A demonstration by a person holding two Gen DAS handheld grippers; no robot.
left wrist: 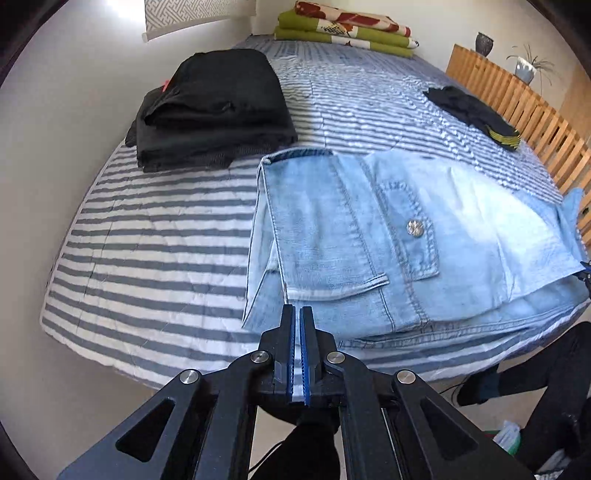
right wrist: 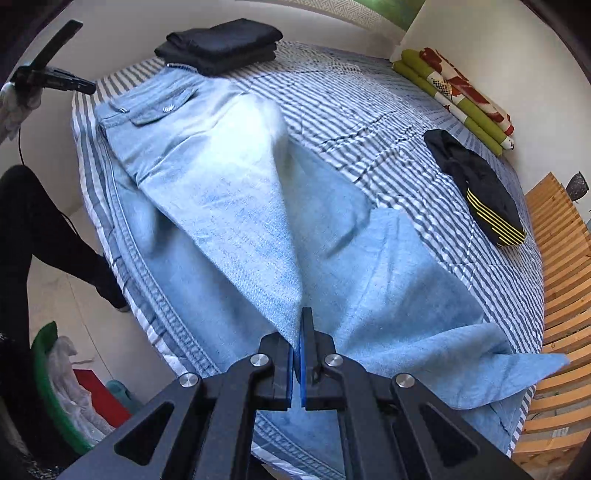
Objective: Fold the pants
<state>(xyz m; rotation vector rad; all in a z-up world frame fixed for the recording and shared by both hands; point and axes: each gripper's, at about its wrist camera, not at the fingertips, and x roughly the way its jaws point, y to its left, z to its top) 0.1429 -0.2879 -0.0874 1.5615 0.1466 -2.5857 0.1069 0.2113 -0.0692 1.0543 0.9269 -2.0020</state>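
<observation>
Right tool (right wrist: 300,332), closest to the lens, has its jaws clamped on a fold of light-blue denim: fabric edge runs right down btwn the blue pads. Pants (right wrist: 229,206) lie lengthwise along the near edge of the bed (right wrist: 369,110), waistband end w/ flap pocket far off toward the left tool (right wrist: 55,79), leg end bunched and lifted at the right tool, one loose corner trailing over toward the wooden slat frame (right wrist: 561,295). Left tool (left wrist: 297,321) has jaws together, no cloth visible btwn the pads; tips sit just at the waistband-side edge of the pants, can't tell if touching. Stack of folded black clothes (left wrist: 214,107) sits on the striped cover beyond the waistband, near but apart. Black garment w/ yellow stripes (right wrist: 480,192) lies well apart on the far side, folded green/red blanket (left wrist: 343,27) at the head of the bed.
</observation>
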